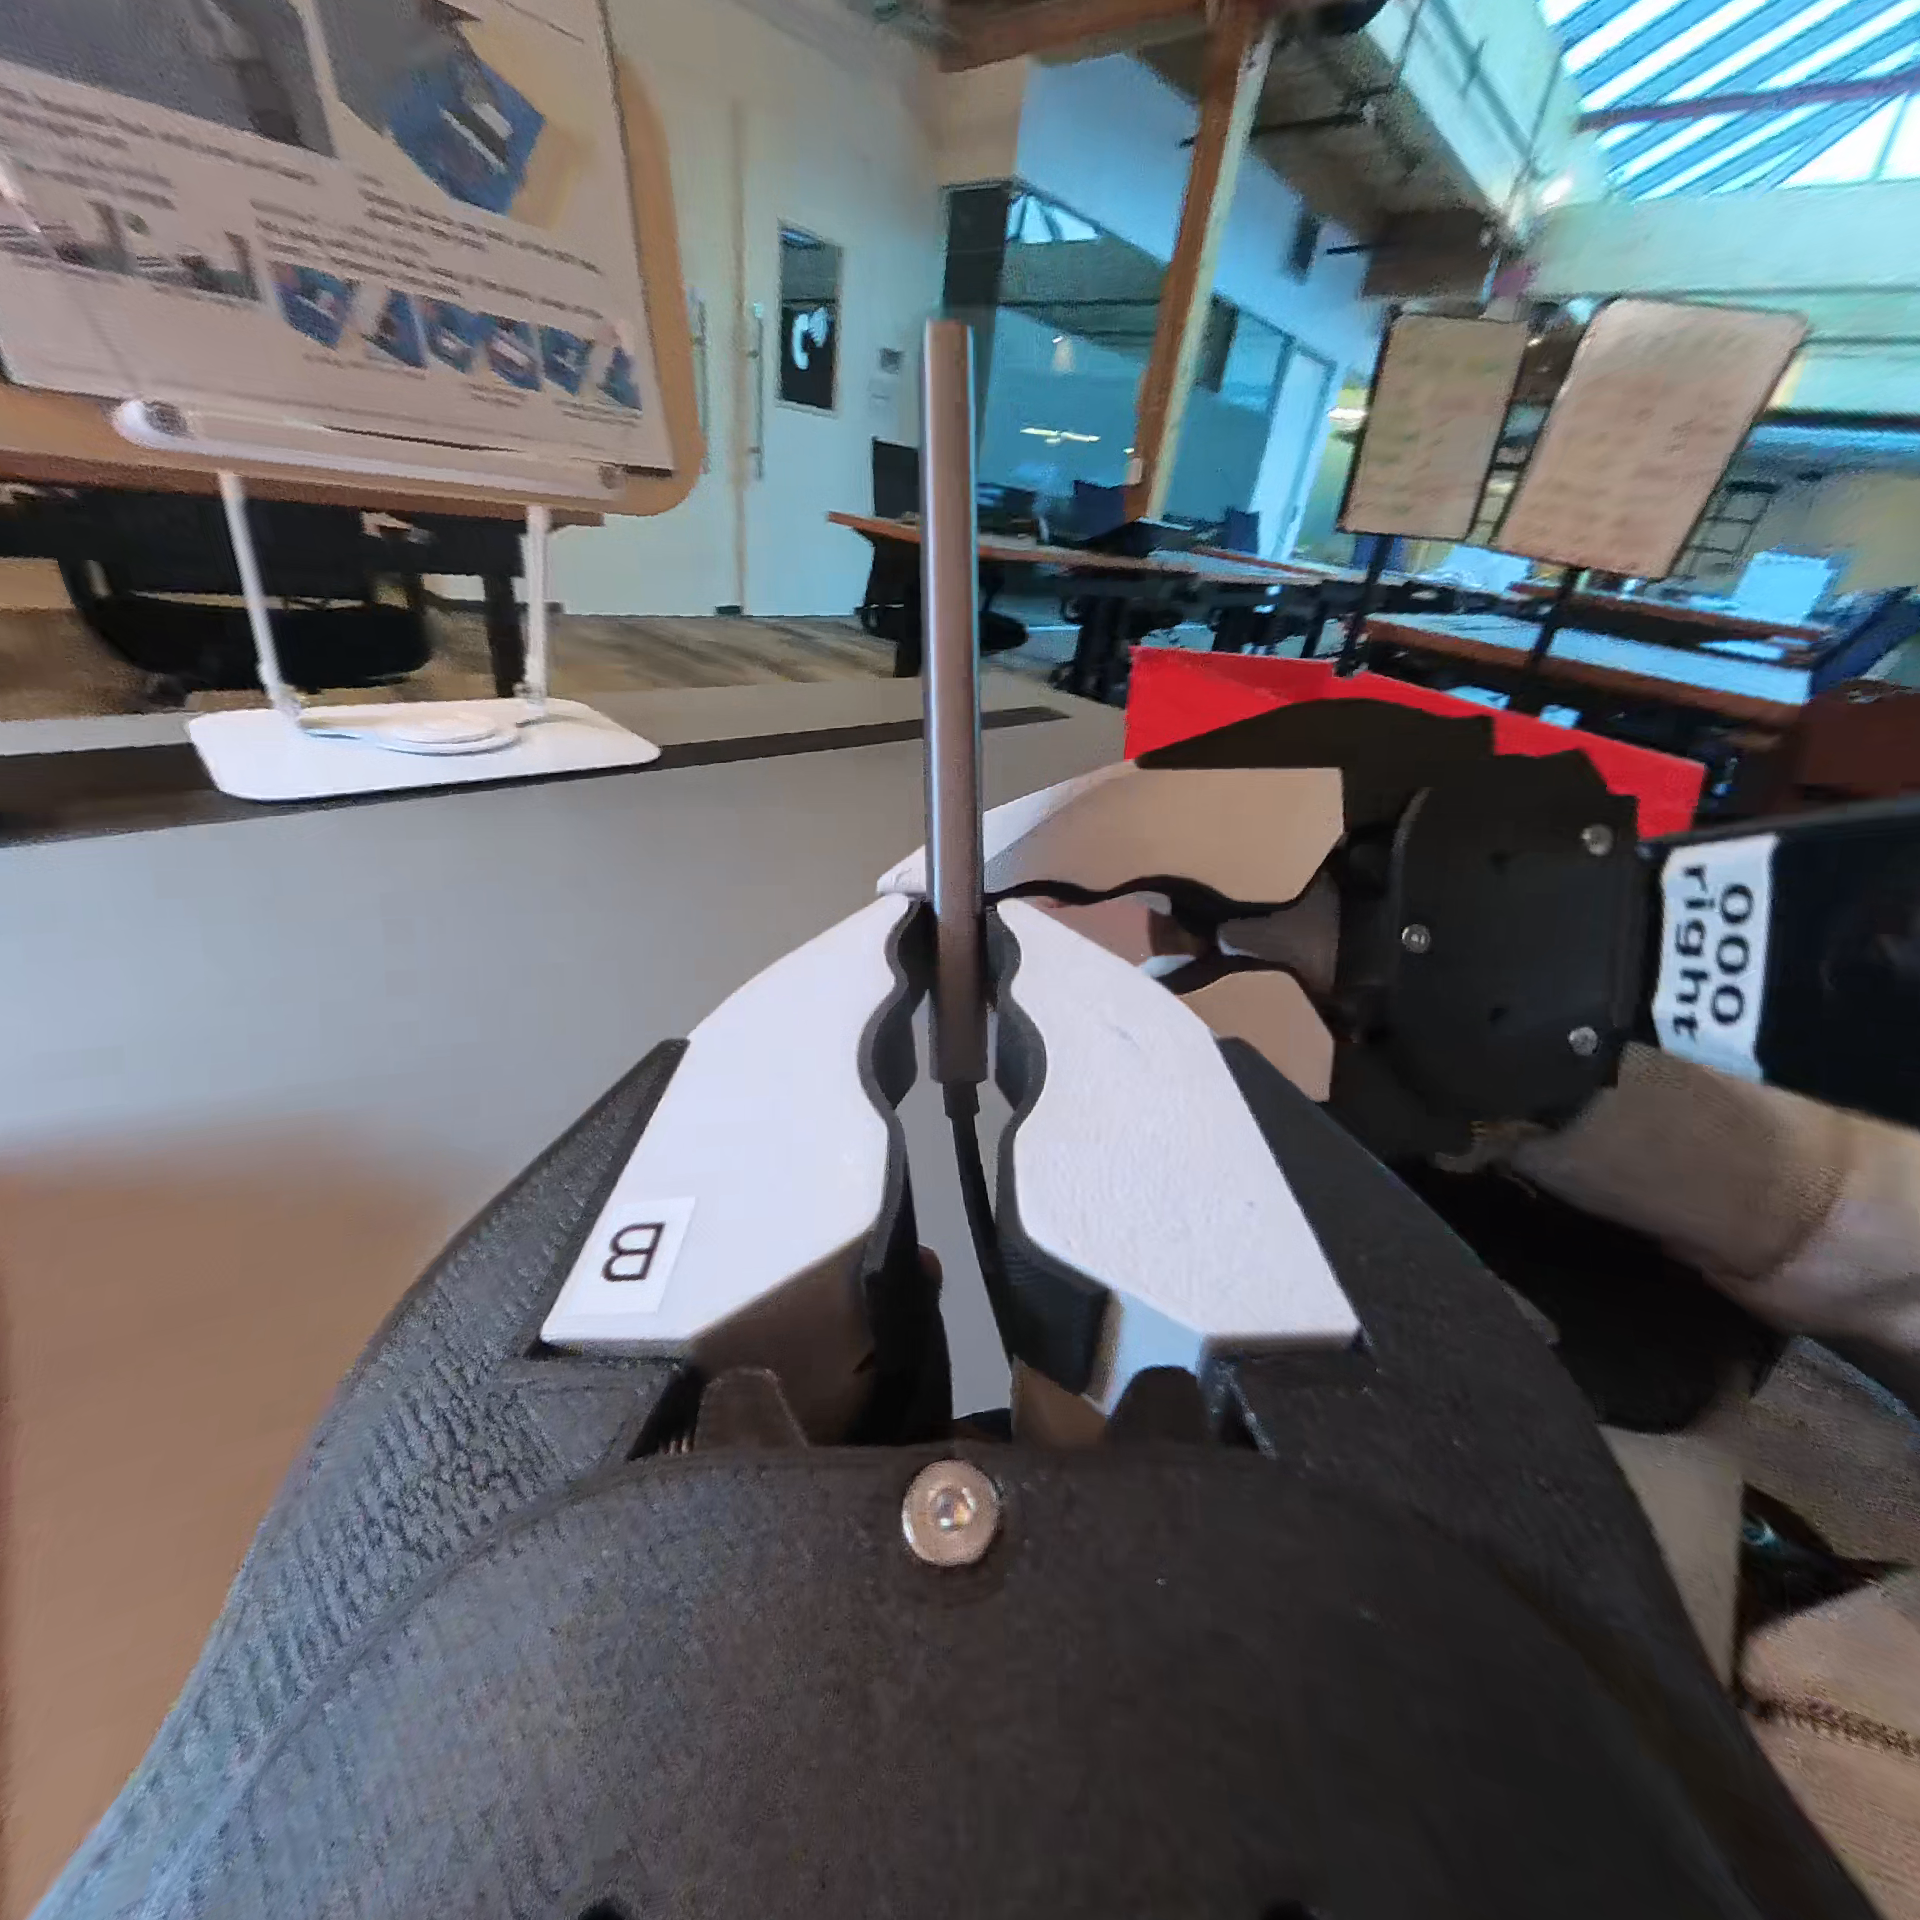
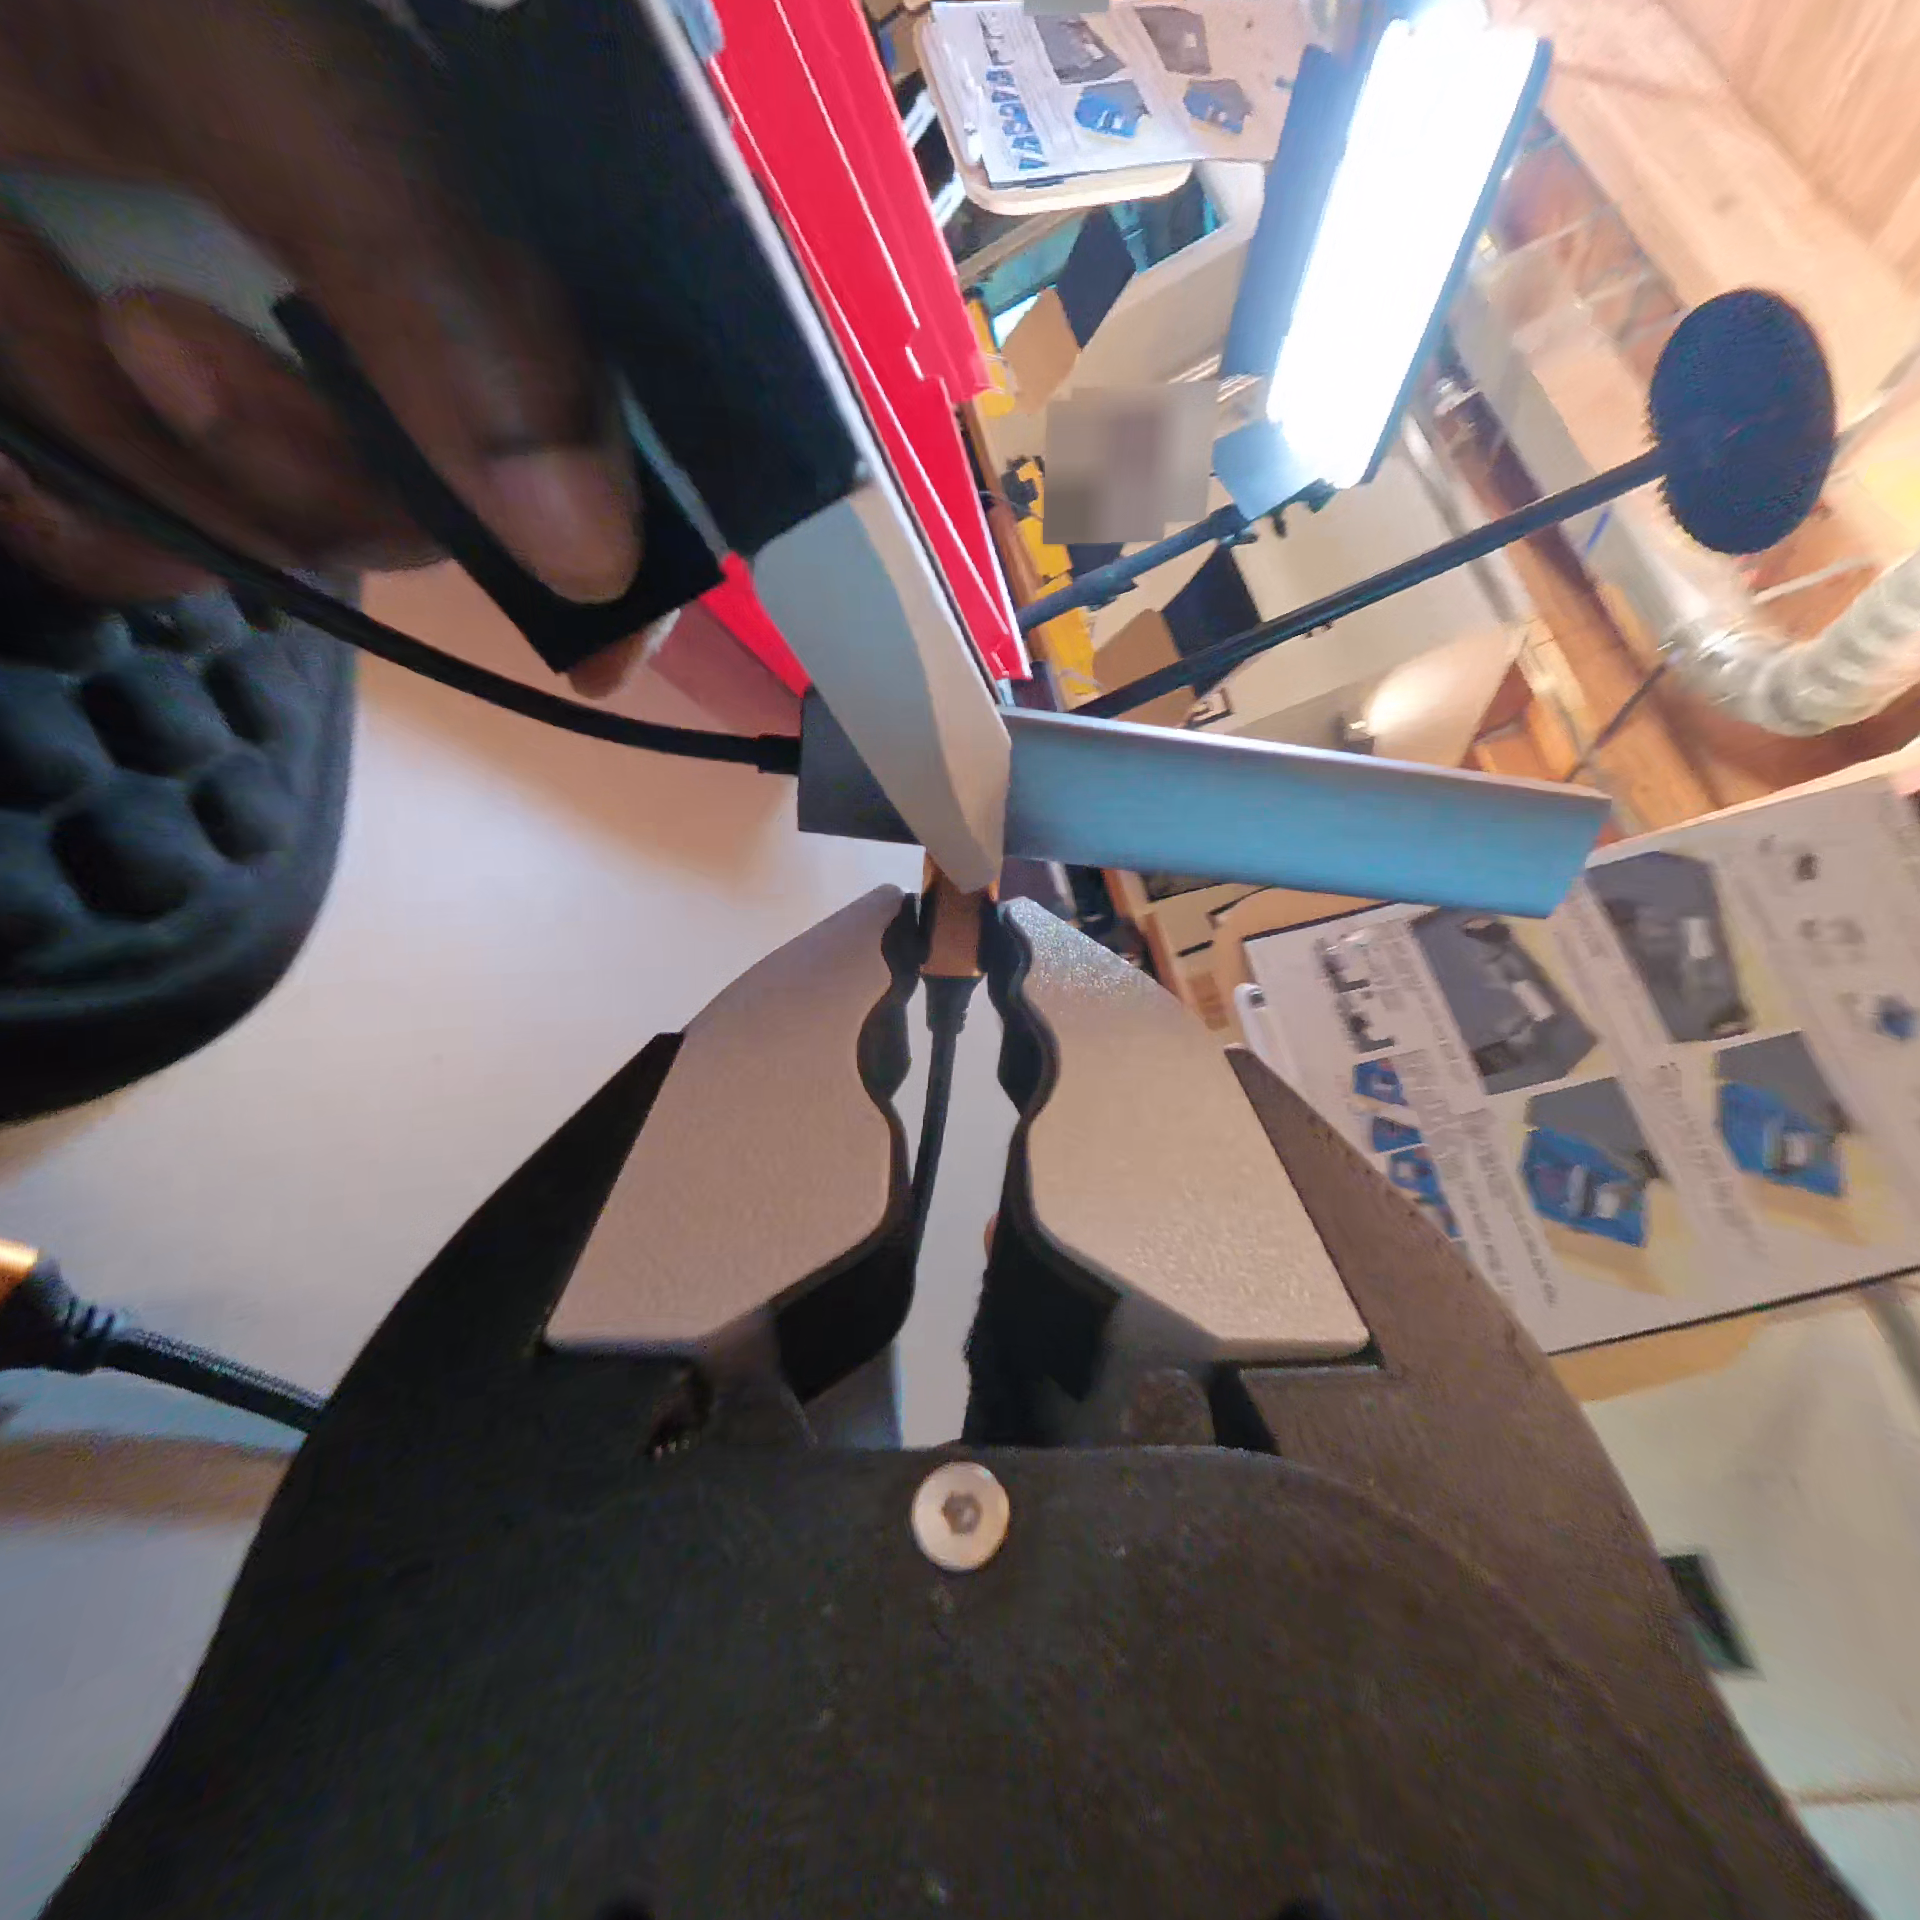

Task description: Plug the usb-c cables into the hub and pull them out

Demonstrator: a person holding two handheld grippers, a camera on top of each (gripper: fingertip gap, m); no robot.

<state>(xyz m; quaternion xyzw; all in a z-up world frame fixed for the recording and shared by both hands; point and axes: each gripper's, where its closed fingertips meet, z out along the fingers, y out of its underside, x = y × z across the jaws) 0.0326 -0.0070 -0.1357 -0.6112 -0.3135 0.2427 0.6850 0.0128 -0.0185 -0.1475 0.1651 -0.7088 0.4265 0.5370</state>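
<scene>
My left gripper [image 1: 951, 925] is shut on the grey hub [image 1: 951, 623] and holds it edge-on above the table, so it shows as a thin upright bar. The hub's own black cable [image 1: 977, 1174] runs back between the fingers. In the right wrist view the hub [image 2: 1299, 821] is a flat grey bar with a left finger [image 2: 894, 675] across it. My right gripper [image 2: 951, 914] is shut on an orange USB-C plug [image 2: 951, 940], whose tip meets the hub's edge; how deep it sits is hidden. The right gripper [image 1: 1023, 896] comes from the right.
A grey table [image 1: 416, 935] lies below. A document stand with a printed sheet [image 1: 312, 260] and a white base [image 1: 416, 743] stands at the back left. A red bin [image 1: 1247, 696] stands behind the right gripper. A second orange-tipped cable [image 2: 21, 1288] shows at the left edge. Left and right tips are no more than a few centimetres apart.
</scene>
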